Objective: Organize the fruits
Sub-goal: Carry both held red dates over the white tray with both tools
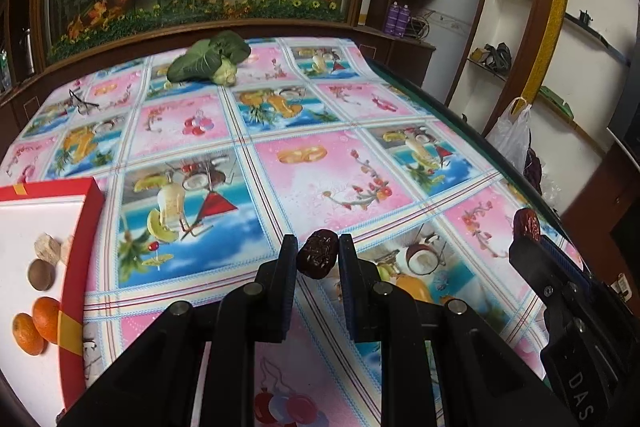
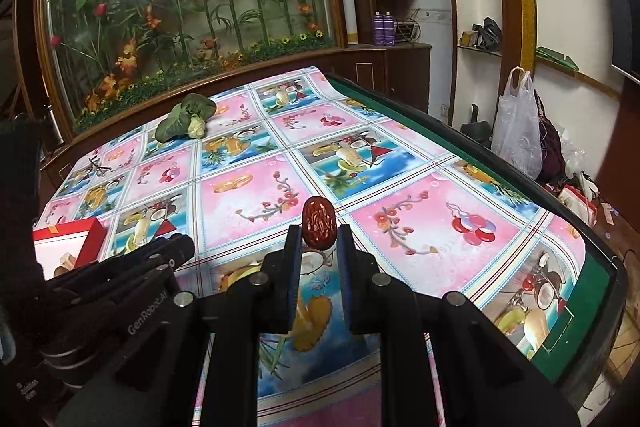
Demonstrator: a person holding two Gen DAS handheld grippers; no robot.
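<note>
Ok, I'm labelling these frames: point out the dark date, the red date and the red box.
dark date [image 1: 318,254], left wrist view, its wrinkled middle.
red date [image 2: 319,223], right wrist view, middle of its skin.
red box [image 1: 82,227], left wrist view, its red side wall.

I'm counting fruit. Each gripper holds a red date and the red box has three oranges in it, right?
Almost. Each gripper, left and right, holds a date, but the left wrist view shows only two oranges in the red box.

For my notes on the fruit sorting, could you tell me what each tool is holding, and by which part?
Each grips a dried red date across its middle: the left tool a dark date, the right tool a redder date.
</note>
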